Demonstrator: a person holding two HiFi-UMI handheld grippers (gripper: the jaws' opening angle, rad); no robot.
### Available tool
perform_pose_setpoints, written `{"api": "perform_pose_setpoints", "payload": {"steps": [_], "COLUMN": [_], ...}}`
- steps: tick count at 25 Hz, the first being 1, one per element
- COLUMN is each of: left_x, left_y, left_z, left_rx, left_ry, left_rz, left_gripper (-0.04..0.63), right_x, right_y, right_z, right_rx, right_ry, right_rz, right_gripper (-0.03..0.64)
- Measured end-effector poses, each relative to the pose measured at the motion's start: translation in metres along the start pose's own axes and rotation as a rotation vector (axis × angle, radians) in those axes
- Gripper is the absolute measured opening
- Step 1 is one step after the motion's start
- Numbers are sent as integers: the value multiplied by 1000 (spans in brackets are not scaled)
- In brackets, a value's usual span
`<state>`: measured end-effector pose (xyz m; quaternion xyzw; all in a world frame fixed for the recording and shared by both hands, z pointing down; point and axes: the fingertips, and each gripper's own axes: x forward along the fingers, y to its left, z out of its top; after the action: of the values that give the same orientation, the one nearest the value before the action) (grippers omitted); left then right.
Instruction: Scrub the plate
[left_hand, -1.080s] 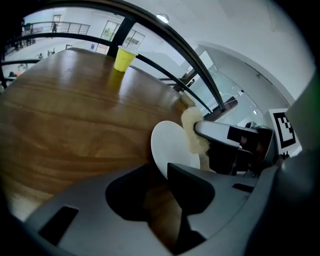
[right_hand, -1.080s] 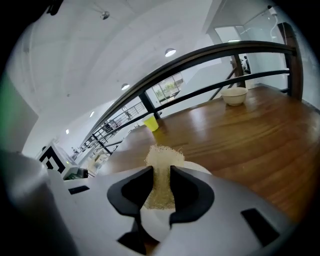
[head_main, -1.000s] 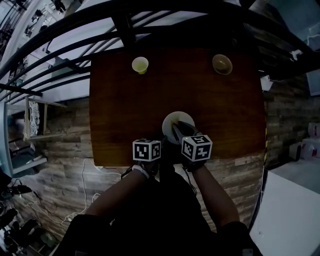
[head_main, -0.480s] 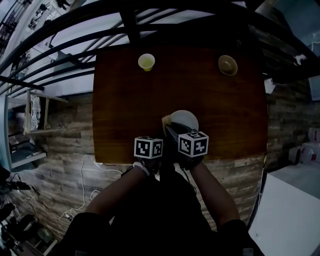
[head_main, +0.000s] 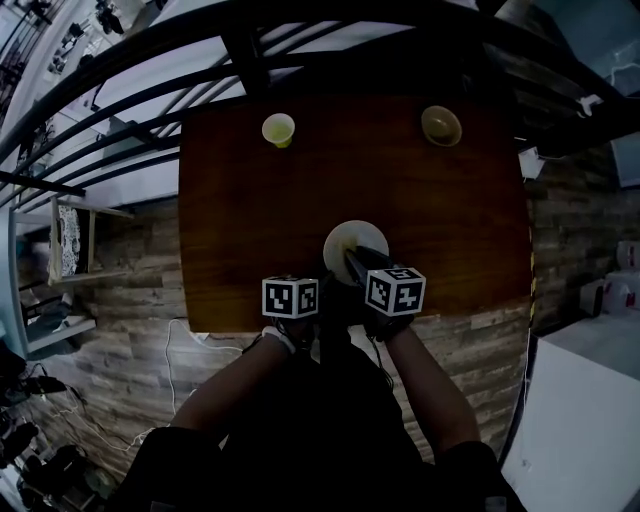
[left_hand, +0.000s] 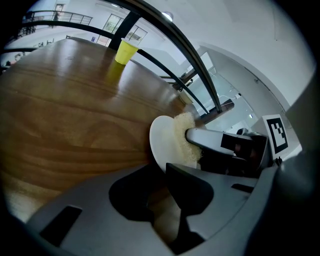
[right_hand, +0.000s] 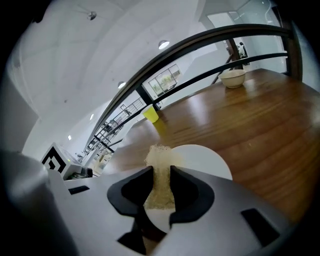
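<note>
Plate (head_main: 347, 243): round and white, so it has no long axis. It sits over the near middle of the bench (head_main: 250, 220), close to the near edge. In the head view its face is turned up towards the camera. Whether it lies flat on the bench or is raised off it cannot be told.

Left tongs (left_hand: 167, 172): jaws closed narrow on the plate's near rim. In the left gripper view the plate stands out from between them, seen almost edge-on.

Right tongs (right_hand: 161, 182): jaws closed on a pale, coarse scrub pad (right_hand: 160, 170). The pad's free end stands out beyond the jaw tips and lies against the plate's face, on the left part of that face. The right tongs reach over the plate from the near right.

Yellow cup (head_main: 278, 129): upright at the far left of the bench, well apart from the plate.

Bowl (head_main: 441, 126): at the far right of the bench, also well apart.
</note>
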<state>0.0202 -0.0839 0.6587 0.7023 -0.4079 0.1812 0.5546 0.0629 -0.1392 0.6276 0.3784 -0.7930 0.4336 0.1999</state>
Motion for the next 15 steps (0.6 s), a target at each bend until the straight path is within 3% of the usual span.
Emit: {"api": "perform_pose_setpoints", "payload": {"steps": [15], "left_x": [2], "left_y": [0], "left_z": [0], "left_rx": [12], "left_ry": [-6], "left_rz": [12], "left_gripper": [89], "right_x": [-48], "right_y": [-61], "right_z": [15], "right_rx": [97], "right_ry": [-111], "right_rz": [-111], "right_gripper": [117]}}
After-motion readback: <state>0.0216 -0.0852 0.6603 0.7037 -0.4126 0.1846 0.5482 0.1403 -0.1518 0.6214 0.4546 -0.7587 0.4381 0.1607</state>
